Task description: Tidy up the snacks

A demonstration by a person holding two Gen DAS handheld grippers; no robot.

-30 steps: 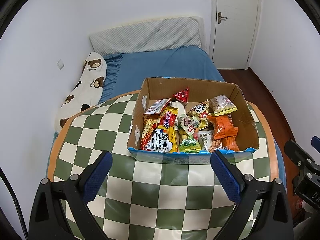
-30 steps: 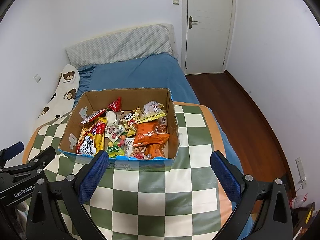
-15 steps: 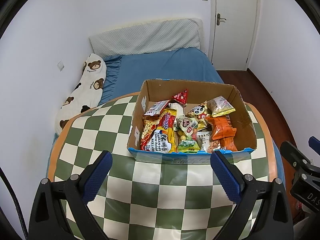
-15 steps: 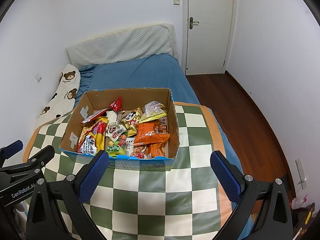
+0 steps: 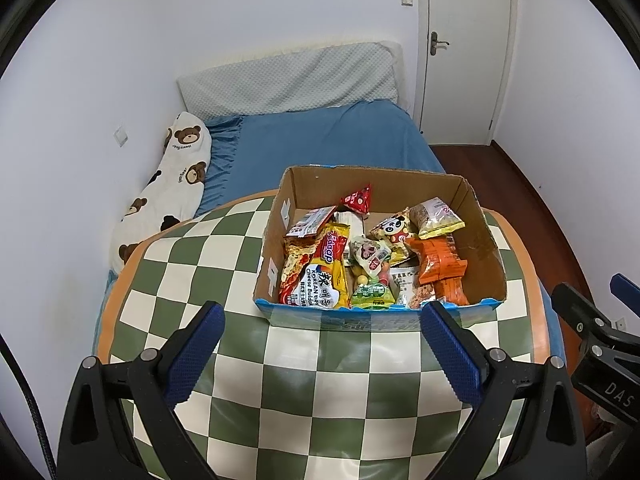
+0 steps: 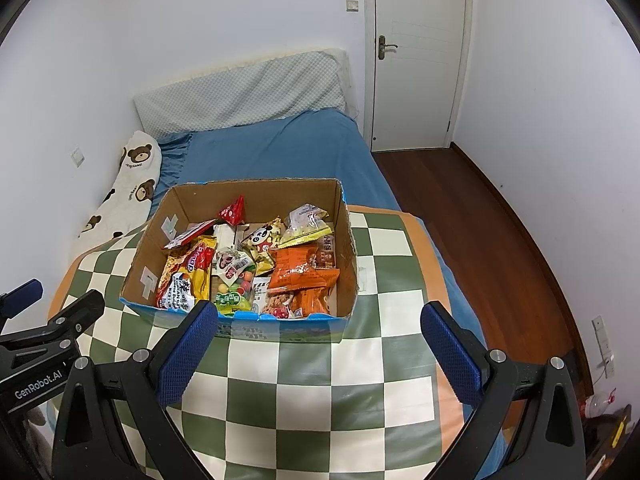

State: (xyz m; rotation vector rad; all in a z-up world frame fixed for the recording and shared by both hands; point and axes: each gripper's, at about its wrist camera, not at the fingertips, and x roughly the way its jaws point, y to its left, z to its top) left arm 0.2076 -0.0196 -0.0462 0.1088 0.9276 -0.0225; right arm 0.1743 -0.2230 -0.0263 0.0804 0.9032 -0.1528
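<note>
One open cardboard box (image 5: 476,236) is seen on a table covered by a green-and-white checked cloth (image 5: 320,392), and it is filled with a loose heap of snack packets. Among those that can be counted are one red-and-yellow noodle packet (image 5: 320,276) along the box's left side, one small red triangular packet (image 5: 357,200) near the far wall, one panda-printed packet (image 5: 394,232) near the middle, one clear bag with a yellow edge (image 5: 438,218) at the far right, one green-labelled bag of round sweets (image 5: 370,290) against the near wall, and two orange packets (image 5: 440,268) overlapping at the right; further packets are buried and cannot be counted reliably. Two grippers are present. The left gripper (image 5: 322,350) is held above the cloth on the near side of the box, its jaws spread wide with nothing between them. The right gripper (image 6: 318,354) is likewise held wide apart and empty, with the box just beyond its fingertips and towards its left finger. Neither gripper is touching the box or any packet.
</note>
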